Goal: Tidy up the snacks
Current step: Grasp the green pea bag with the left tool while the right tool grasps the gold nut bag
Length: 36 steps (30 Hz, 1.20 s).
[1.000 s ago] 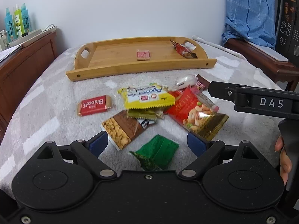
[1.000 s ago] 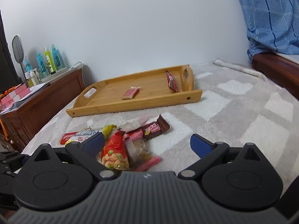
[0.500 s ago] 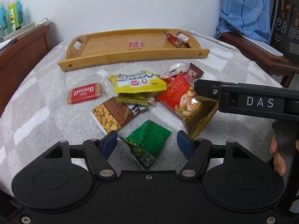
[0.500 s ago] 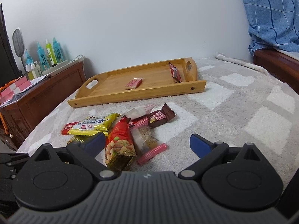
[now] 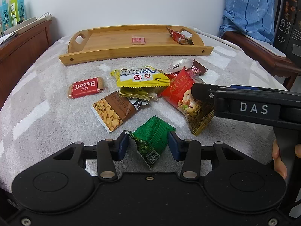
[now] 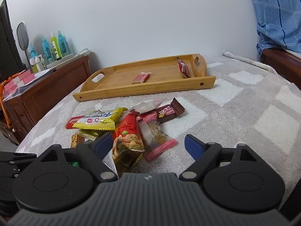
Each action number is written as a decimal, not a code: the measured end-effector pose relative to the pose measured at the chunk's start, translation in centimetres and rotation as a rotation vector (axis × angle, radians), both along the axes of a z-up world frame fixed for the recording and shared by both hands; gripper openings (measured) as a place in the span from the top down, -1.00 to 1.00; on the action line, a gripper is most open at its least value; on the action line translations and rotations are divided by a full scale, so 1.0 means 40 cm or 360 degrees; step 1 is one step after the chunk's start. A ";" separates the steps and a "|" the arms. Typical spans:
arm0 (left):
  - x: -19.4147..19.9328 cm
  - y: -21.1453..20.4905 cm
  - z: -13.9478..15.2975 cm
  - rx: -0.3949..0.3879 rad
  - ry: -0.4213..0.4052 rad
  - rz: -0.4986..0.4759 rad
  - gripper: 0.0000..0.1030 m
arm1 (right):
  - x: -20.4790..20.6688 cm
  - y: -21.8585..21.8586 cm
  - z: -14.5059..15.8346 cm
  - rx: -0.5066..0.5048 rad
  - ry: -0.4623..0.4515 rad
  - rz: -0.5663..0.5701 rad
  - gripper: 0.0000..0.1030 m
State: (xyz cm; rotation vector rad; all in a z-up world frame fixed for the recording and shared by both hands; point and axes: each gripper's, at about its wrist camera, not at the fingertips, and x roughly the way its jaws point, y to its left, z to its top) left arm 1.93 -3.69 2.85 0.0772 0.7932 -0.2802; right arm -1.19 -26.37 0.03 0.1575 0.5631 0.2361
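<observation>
A pile of snack packets lies on the grey bed cover. My left gripper [image 5: 149, 145] is closing around a green packet [image 5: 153, 135]; both pads sit close to its sides, and I cannot tell whether they grip it. My right gripper [image 6: 148, 143] is open, low over a red nut packet [image 6: 128, 137] and a clear pink-edged packet [image 6: 156, 135]. The red nut packet also shows in the left wrist view [image 5: 185, 98]. The wooden tray [image 5: 135, 51] stands behind the pile with a small pink packet [image 5: 138, 40] and a red packet [image 5: 177, 36] in it.
In the pile are a yellow packet [image 5: 142, 77], a red Biscoff packet [image 5: 86, 87], a brown seed packet [image 5: 114, 111] and a brown bar [image 6: 170, 110]. A wooden cabinet [image 6: 47, 88] with bottles stands at the left. A wooden bench with blue cloth [image 5: 248, 9] is at the right.
My left gripper moved forward and its jaws narrowed around the green packet. My right gripper moved forward over the red nut packet, still open.
</observation>
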 end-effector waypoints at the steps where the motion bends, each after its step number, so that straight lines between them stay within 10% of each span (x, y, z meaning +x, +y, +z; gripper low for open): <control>1: -0.001 -0.001 0.000 0.0001 -0.0001 0.0001 0.17 | 0.000 -0.001 0.000 0.0007 -0.0001 -0.0002 -0.65; 11: -0.003 0.031 0.032 -0.0019 -0.0047 0.0085 0.18 | -0.014 0.020 0.005 -0.0029 -0.0064 0.0066 -0.06; 36: 0.037 0.076 0.074 -0.0036 -0.0132 0.0205 0.18 | -0.041 0.179 -0.049 -0.0629 -0.0289 0.0169 -0.40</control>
